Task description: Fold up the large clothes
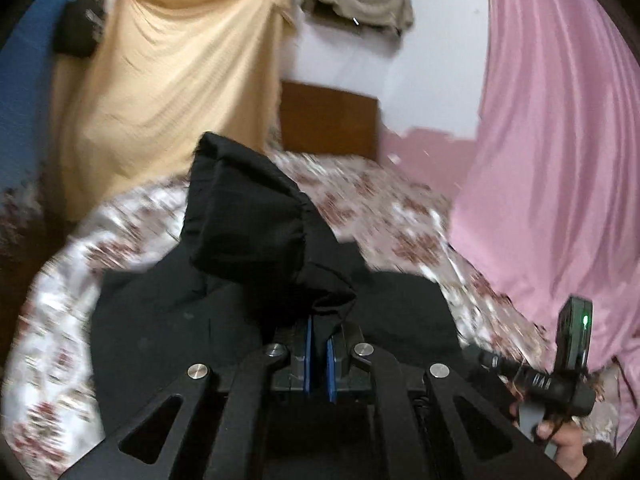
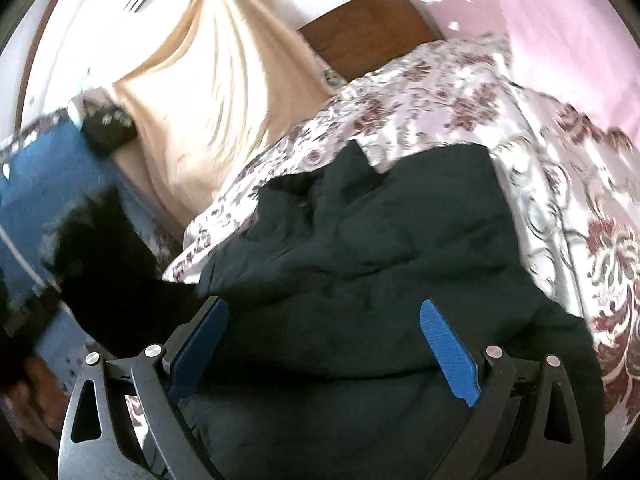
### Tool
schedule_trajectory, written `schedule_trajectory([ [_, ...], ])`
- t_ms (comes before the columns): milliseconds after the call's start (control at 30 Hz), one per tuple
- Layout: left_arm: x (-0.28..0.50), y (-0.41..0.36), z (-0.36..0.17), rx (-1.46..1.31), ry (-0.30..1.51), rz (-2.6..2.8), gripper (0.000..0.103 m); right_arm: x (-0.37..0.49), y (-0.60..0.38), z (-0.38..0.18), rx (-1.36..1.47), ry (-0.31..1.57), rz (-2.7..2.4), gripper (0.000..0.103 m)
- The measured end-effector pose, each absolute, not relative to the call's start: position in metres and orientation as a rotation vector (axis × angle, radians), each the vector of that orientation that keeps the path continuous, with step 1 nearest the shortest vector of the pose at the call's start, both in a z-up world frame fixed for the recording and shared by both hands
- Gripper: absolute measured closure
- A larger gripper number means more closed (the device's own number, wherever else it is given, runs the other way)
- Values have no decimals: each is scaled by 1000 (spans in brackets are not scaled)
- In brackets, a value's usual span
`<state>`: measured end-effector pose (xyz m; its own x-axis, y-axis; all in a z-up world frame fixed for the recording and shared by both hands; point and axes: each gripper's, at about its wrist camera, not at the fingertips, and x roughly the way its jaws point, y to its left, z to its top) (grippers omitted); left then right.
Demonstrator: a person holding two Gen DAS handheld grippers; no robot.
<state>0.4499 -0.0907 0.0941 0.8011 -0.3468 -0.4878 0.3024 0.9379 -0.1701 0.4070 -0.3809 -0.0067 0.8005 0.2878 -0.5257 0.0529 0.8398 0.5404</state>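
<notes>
A: The left claw [image 1: 319,354] is seen pressed together, blue pads [image 1: 307,354] nearly meeting, and a fold of the black coat [image 1: 248,240] is pinched between them.

B: And the pinched part is lifted — a padded section, possibly hood or sleeve, is raised above the pads and stands up over the bed [image 1: 380,200]. Which part it is cannot be told.

A: The rest of the coat is spread flat on the floral cover, just below that raised piece.

B: Over to the right claw [image 2: 322,350]. Its fingers are spread wide, one blue pad [image 2: 450,354] at each side, and nothing is gripped between them.

A: The coat [image 2: 380,248] is seen underneath that open gap, laid across the bed [image 2: 460,100]. Whether it is touched by the fingertips cannot be told; the picture is blurred.

B: In the left view the right tool's handle is caught at the lower right edge, held by a hand [image 1: 568,446], with a green light lit on its upright unit.

A: Behind the bed a brown headboard [image 1: 328,120] is set against the wall. A tan sheet [image 1: 168,92] is hung to its left, a pink curtain [image 1: 560,160] to its right.

B: A dark furry strip of the coat is trailed off the bed's left edge in the right view, over a blue surface [image 2: 48,168].
</notes>
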Motion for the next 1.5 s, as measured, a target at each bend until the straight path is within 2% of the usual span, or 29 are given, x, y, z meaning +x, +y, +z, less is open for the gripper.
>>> schedule_trajectory([
  [267, 466, -125, 29, -103, 722, -447, 94, 405, -405, -42, 657, 567, 249, 8],
  [433, 466, -137, 5, -138, 764, -552, 75, 401, -426, -61, 799, 550, 290, 8],
  [467, 464, -138, 3, -139, 762, -571, 60, 402, -429, -65, 825, 550, 295, 8],
  [500, 461, -138, 2, -145, 758, -591, 30, 404, -432, -68, 856, 549, 308, 8],
  [533, 456, -137, 2, -171, 745, -613, 16, 405, -433, -71, 876, 549, 321, 8],
  [567, 455, -135, 3, -191, 732, -623, 10, 407, -434, -74, 895, 553, 335, 7],
  [767, 440, -124, 7, -222, 731, -643, 10, 426, -421, -97, 967, 626, 413, 7],
  [967, 422, -71, 14, -209, 731, -377, 9, 437, -388, -92, 800, 731, 341, 8],
  [1000, 422, -56, 14, -215, 740, -323, 9, 440, -381, -91, 776, 749, 346, 12],
  [1033, 419, -39, 13, -227, 751, -265, 9, 442, -372, -92, 759, 773, 354, 27],
  [1067, 418, -24, 13, -236, 759, -218, 9, 444, -363, -93, 741, 794, 354, 36],
  [1133, 415, 4, 13, -246, 777, -140, 9, 443, -352, -93, 701, 824, 331, 68],
  [1167, 415, 18, 13, -257, 784, -117, 9, 444, -348, -91, 672, 834, 297, 75],
  [1233, 413, 50, 14, -276, 800, -65, 9, 443, -344, -86, 650, 836, 271, 99],
  [1333, 410, 80, 16, -289, 805, -16, 9, 438, -344, -60, 605, 784, 266, 100],
  [1500, 423, 93, 18, -259, 793, 4, 9, 424, -344, 20, 393, 635, 189, 101],
])
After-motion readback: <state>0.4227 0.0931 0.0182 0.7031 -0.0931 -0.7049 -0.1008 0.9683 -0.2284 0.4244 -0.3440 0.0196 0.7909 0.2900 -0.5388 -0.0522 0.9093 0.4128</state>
